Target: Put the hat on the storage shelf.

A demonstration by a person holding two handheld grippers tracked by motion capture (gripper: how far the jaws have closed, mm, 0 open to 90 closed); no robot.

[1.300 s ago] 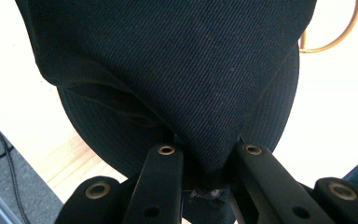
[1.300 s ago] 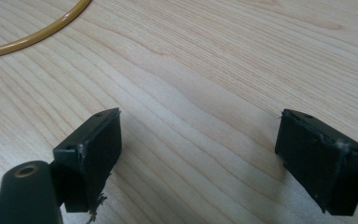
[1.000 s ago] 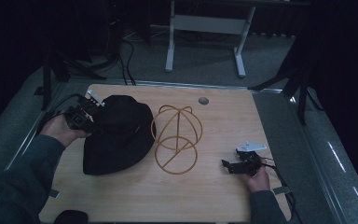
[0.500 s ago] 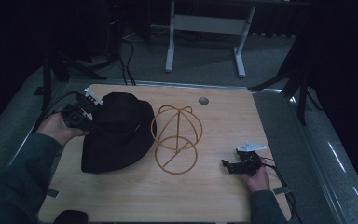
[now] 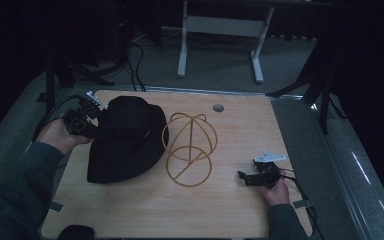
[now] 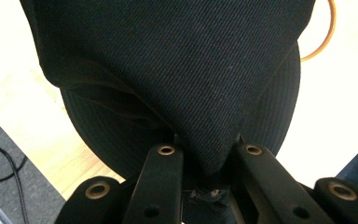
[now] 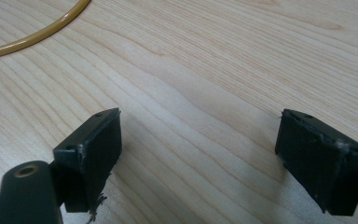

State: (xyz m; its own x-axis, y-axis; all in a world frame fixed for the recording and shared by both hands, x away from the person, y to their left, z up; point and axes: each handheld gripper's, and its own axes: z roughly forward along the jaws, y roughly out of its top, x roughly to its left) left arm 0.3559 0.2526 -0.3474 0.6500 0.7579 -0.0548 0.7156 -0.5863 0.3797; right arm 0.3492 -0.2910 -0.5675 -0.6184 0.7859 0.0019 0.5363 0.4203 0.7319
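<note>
A black bucket hat (image 5: pixel 127 137) lies on the left half of the wooden table (image 5: pixel 230 215). My left gripper (image 5: pixel 94 119) comes in from the hat's left side and is shut on its fabric edge; in the left gripper view the cloth (image 6: pixel 182 70) is pinched between the jaws of that gripper (image 6: pixel 205 154). An orange wire hat stand (image 5: pixel 189 147) sits just right of the hat, its dome lying toward the far side. My right gripper (image 5: pixel 246 177) rests low over the table at the right, open, with bare wood between its jaws (image 7: pixel 200 140). A stretch of the stand's ring (image 7: pixel 28 39) curves past its upper left.
A round cable hole (image 5: pixel 218 107) sits near the table's far edge. A dark object (image 5: pixel 75 232) lies at the near left corner. Grey floor with cables (image 5: pixel 135 55) and a white desk frame (image 5: pixel 220 30) lie beyond the table.
The left gripper has drifted slightly left with the hat's edge in it. The right gripper has not moved.
</note>
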